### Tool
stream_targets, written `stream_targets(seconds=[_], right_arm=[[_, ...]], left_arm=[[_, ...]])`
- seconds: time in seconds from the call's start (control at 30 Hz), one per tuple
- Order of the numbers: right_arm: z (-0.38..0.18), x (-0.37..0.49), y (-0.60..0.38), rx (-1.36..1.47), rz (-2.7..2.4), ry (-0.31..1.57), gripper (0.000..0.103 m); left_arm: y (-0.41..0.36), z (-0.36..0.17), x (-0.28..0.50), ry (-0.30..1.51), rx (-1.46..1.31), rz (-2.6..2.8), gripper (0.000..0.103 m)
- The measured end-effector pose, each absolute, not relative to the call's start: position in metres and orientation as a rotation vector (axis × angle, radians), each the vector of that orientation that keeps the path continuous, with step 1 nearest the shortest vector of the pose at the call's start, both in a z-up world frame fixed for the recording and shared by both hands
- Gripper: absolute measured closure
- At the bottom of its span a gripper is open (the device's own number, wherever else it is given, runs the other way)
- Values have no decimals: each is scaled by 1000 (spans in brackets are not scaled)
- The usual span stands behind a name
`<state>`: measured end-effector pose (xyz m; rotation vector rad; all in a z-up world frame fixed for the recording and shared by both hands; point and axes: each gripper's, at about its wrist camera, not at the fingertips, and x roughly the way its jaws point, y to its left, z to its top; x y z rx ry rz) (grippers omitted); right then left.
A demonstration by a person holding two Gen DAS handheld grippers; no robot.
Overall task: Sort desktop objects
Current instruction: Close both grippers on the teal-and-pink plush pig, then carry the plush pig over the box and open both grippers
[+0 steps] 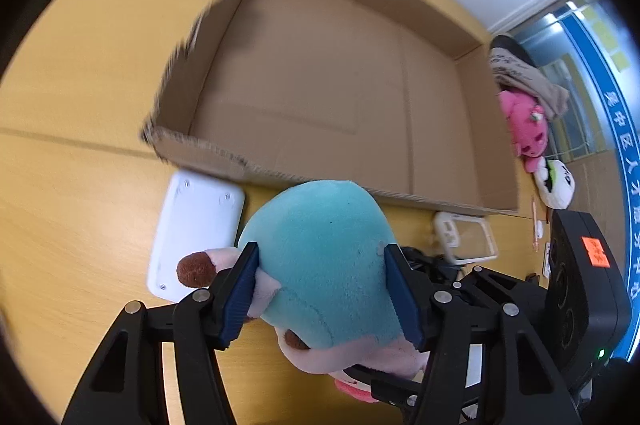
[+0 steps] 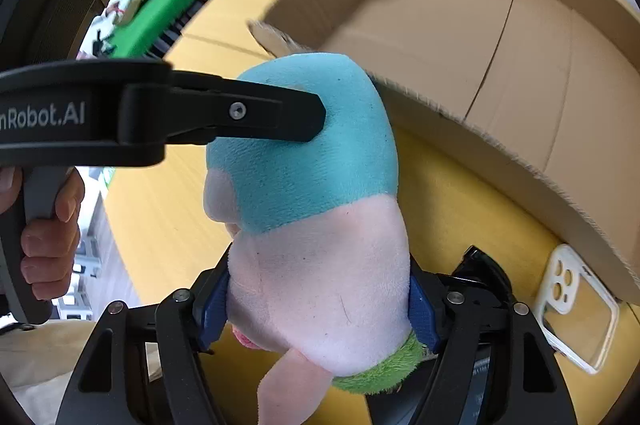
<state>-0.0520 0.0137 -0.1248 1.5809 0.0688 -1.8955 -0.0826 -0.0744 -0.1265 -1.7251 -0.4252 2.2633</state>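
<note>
Both the left gripper (image 1: 322, 289) and right gripper (image 2: 318, 301) are clamped on the plush (image 1: 320, 257), held over the desk (image 1: 72, 185) just short of the box (image 1: 320, 77) at 12 o'clock; the carry seems underway, and next calls for lifting it over the near wall and letting go inside.

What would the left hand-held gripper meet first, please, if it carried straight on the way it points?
Probably the near wall of the cardboard box: the plush toy that the left hand-held gripper clamps would reach it first, though depth is unclear.
</note>
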Motion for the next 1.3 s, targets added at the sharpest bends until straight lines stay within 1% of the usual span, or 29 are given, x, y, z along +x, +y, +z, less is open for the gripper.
stream_targets(seconds=[0.17, 0.27, 0.43, 0.53, 0.67, 0.8, 1.03, 1.13, 1.3], right_arm=[[-75, -39, 19, 1476, -1980, 9, 25], [-43, -41, 25, 1409, -2048, -67, 25], [14, -59, 24, 1289, -2175, -78, 25], [44, -77, 31, 1244, -2227, -78, 25], [66, -98, 30, 1217, -2280, -90, 25], [77, -110, 28, 1218, -2311, -125, 26], [78, -125, 14, 1283, -2325, -162, 27], [64, -135, 16, 1325, -2313, -214, 27], [23, -169, 29, 1406, -2284, -312, 27]], left_arm=[[-70, -72, -93, -367, -1584, 2344, 44], [-66, -37, -111, -316, -1484, 2392, 45], [-67, 12, -147, -243, -1324, 2452, 46], [-66, 30, -168, -198, -1260, 2471, 46], [-69, 47, -196, -177, -1211, 2474, 47], [-72, 51, -218, -160, -1207, 2456, 48], [-83, 35, -246, -159, -1253, 2405, 49], [-85, 17, -259, -161, -1289, 2374, 49], [-81, -18, -290, -134, -1366, 2308, 50]])
